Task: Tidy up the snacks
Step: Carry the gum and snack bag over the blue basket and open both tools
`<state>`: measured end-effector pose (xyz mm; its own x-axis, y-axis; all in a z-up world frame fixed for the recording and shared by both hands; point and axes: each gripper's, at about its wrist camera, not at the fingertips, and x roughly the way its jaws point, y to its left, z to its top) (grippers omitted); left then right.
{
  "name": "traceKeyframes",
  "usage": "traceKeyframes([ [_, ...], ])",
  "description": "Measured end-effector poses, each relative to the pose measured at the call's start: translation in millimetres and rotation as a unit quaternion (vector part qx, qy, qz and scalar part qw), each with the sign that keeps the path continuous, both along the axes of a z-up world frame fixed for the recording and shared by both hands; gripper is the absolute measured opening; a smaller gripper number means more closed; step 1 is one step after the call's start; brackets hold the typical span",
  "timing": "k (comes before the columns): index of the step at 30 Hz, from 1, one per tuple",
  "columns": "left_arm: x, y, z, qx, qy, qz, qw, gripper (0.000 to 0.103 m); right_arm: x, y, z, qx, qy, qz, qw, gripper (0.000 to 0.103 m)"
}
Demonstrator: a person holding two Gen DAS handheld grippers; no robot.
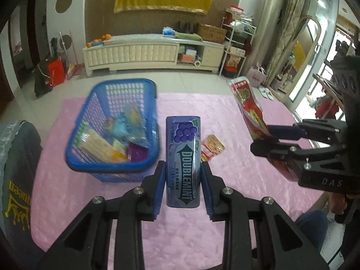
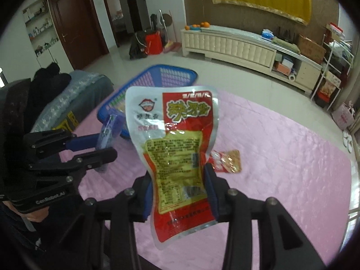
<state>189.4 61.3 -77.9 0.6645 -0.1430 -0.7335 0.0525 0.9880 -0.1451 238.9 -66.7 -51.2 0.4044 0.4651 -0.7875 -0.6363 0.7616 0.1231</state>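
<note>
Left wrist view shows the left gripper with its 2 fingers pinching a purple Doublemint gum bottle by its sides, the bottle standing upright and lifted clear of the pink cloth on the worktop. Gripping low on the flat sides probably keeps the bottle from twisting while it is carried. To the left and slightly farther sits the blue basket, already holding several packets, so it looks like the place where snacks are gathered. Right of the bottle, 1 small red and gold packet lies flat on the cloth, untouched.

Right wrist view shows the right gripper squeezing a red and silver snack pouch around its lower half; the soft pouch buckles between the fingers and its top flops free. Both items hang in the air near the basket, which suggests each hand carries 1 snack there.
</note>
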Motion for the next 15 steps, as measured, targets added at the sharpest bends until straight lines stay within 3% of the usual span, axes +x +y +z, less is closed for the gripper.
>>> traceKeyframes([
  [8, 11.4, 55.0, 15.7, -0.009, -0.004, 0.018, 0.9998, 0.028, 10.0, 50.6, 18.0, 0.015, 0.003, 0.003, 1.000, 0.047],
  [15, 28.7, 91.9, 21.6, -0.005, -0.006, 0.036, 0.9993, 0.028, 29.2, 93.7, 11.4, 0.017, 0.017, -0.007, 1.000, 0.048],
])
